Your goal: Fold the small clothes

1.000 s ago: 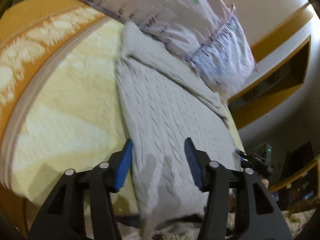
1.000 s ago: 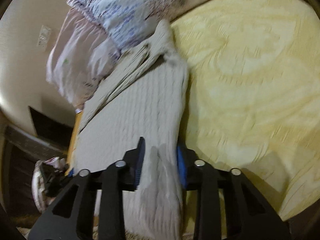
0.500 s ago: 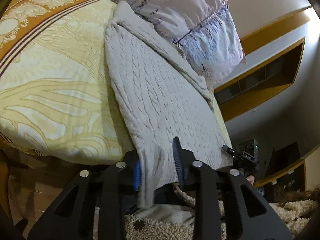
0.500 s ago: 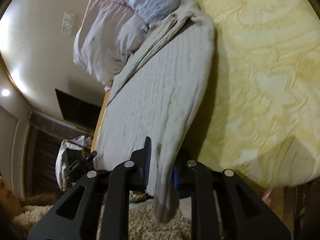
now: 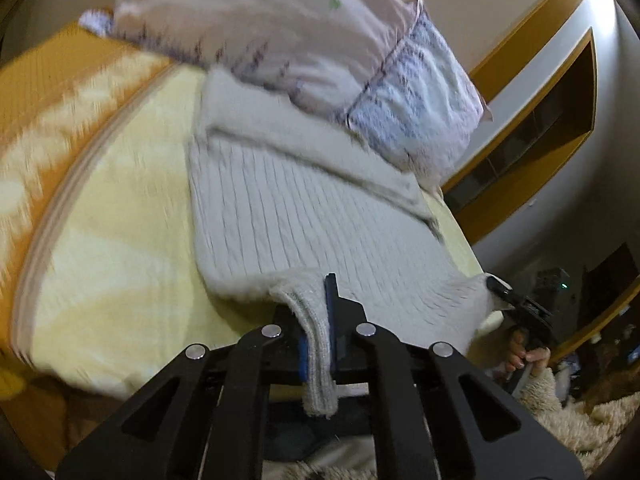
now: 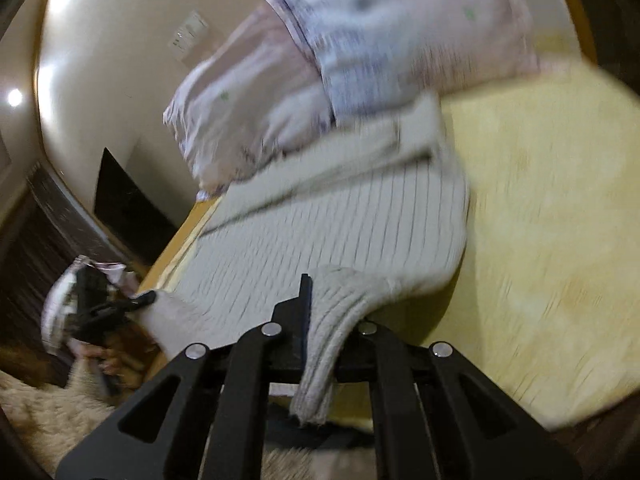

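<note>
A grey cable-knit sweater (image 5: 320, 220) lies flat on the yellow bedspread (image 5: 112, 240), its collar end against a pillow. My left gripper (image 5: 316, 312) is shut on one lower corner of the hem, and the ribbed edge hangs down between the blue pads. My right gripper (image 6: 324, 312) is shut on the other lower corner of the sweater (image 6: 320, 232), where the fabric hides one pad. Each view shows the other gripper at the far hem corner: the right gripper (image 5: 516, 300) and the left gripper (image 6: 116, 304). The hem is lifted off the bed between them.
A pale patterned pillow (image 5: 320, 40) lies at the head of the bed, also the pillow (image 6: 360, 60) in the right view. An orange border (image 5: 60, 92) edges the bedspread. A shaggy beige rug (image 5: 560, 412) covers the floor. A wall niche (image 5: 532, 128) is behind.
Both grippers have closed on the sweater's lower hem and risen, lifting the hem corners off the bed edge. The right gripper has also rolled.
</note>
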### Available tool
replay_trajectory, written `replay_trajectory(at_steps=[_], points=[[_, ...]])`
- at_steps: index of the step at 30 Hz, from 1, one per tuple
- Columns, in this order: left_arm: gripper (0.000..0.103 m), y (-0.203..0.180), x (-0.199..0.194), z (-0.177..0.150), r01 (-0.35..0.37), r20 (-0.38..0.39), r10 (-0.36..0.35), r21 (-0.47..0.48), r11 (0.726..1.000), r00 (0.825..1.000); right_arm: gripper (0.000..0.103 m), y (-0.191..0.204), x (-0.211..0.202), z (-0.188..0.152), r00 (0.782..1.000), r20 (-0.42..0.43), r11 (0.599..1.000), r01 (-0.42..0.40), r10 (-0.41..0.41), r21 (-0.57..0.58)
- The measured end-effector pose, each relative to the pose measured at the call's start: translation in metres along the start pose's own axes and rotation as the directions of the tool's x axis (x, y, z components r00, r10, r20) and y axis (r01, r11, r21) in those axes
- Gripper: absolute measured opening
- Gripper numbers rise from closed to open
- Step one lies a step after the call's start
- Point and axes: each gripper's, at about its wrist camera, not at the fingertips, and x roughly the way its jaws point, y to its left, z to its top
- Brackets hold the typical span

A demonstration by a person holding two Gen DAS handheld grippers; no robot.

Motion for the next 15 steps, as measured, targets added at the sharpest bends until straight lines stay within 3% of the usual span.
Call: replay_trajectory(at_steps=[7,11,15], points=[[0.006,-0.014,-0.007,0.055,-0.076,0.155,0.062,0.085,0.993,0.986,0.006,0.023,0.001,0.039,0.973,0.201,0.977,0.148,-0.115,-0.153],[0.006,-0.022,0.005,0.085,-0.121,0.195,0.097,0.115,0.986,0.976,0.006,0.035,0.014,0.062,0.948,0.269,0.944,0.237,-0.173,-0.228],[0.006,-0.025,0.02,0.117,-0.158,0.217,0.127,0.128,0.979,0.968,0.006,0.04,0.031,0.085,0.937,0.286,0.929,0.274,-0.2,-0.247]])
